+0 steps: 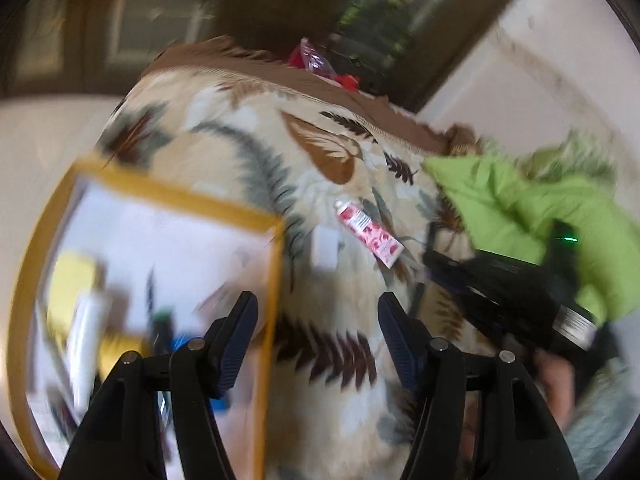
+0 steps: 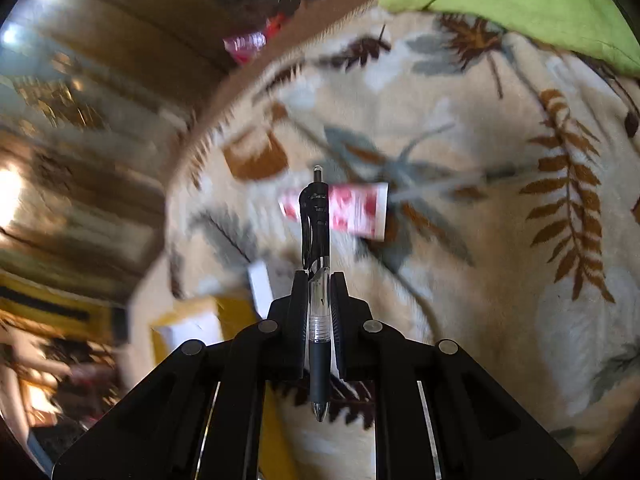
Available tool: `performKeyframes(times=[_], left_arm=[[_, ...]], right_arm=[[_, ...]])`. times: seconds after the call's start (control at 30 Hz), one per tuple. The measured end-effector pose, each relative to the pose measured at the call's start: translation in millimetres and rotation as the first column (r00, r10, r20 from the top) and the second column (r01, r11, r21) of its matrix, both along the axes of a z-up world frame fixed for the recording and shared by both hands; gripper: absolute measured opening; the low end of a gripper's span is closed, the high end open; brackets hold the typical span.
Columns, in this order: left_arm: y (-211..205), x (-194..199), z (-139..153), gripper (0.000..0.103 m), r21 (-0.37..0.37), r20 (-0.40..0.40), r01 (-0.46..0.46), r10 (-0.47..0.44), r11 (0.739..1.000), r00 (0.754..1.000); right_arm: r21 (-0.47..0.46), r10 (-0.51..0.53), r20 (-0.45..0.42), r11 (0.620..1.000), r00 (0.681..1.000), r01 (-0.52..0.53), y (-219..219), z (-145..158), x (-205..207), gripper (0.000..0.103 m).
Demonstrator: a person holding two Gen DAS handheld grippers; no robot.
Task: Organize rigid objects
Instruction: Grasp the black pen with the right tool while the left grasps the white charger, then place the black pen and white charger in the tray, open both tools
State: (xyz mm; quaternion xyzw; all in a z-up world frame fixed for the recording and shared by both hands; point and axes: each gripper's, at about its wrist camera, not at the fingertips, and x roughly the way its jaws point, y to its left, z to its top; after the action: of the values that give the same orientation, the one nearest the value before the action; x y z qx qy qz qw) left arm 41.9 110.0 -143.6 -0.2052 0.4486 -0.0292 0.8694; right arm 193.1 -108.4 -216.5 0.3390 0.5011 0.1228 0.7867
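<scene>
home bedroom: leaf-print blanket (image 1: 248,184)

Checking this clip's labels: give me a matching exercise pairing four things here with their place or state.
Things:
1. pen
2. pink tube
3. left gripper
4. yellow-rimmed tray

Places or states:
A. lying loose on the leaf-print blanket
B. open, holding nothing
C. clamped in the right gripper
D. holds several blurred items

Pairs: 1-C, 2-A, 3-B, 4-D

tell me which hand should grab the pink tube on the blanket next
Left. The left gripper has open, empty jaws facing the pink tube, while the right gripper is shut on a pen.
</scene>
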Motion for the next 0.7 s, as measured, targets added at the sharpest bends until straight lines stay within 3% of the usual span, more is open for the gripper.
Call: performKeyframes(times=[0.13,0.23,0.4,0.43,0.6,0.7], left_arm=[[-34.3,58.7,-25.3,0.063,0.130,-0.076,0.059,-0.049,0.990,0.996],[-45.0,90.2,-55.2,0.061,0.188,-0.188,0.061,-0.025,0.980,0.982],[-53.9,107.7,-83.8,0.024,0.262,-0.263,0.090,-0.019,0.961,0.965],[-56.0,106.9,-84.1,0.024,0.277,-0.255,0.090,-0.017,0.957,0.967],[-46.1,80.8,-68.2,0.023,0.178,-0.201,0.068,-0.031,0.982,0.979],[-29.2,44.6,-49.5,0.023,0.031,-0.158,0.035,-0.030,0.999,0.987]], right_arm=[[0.072,-0.058,-0.019,0.996,0.998,0.060,-22.3,-12.2,6.4,0.011],[0.102,-0.060,-0.033,0.993,0.998,0.063,-24.6,-21.6,12.2,0.011],[0.124,-0.037,-0.029,0.991,0.999,0.040,-18.7,-26.0,21.3,0.011],[0.126,-0.032,-0.027,0.991,0.999,0.035,-18.1,-26.2,21.0,0.011],[0.135,-0.021,-0.017,0.991,1.000,0.023,-19.8,-26.0,19.7,0.011],[0.179,0.005,0.008,0.984,1.000,-0.007,-20.0,-23.0,18.5,0.011]])
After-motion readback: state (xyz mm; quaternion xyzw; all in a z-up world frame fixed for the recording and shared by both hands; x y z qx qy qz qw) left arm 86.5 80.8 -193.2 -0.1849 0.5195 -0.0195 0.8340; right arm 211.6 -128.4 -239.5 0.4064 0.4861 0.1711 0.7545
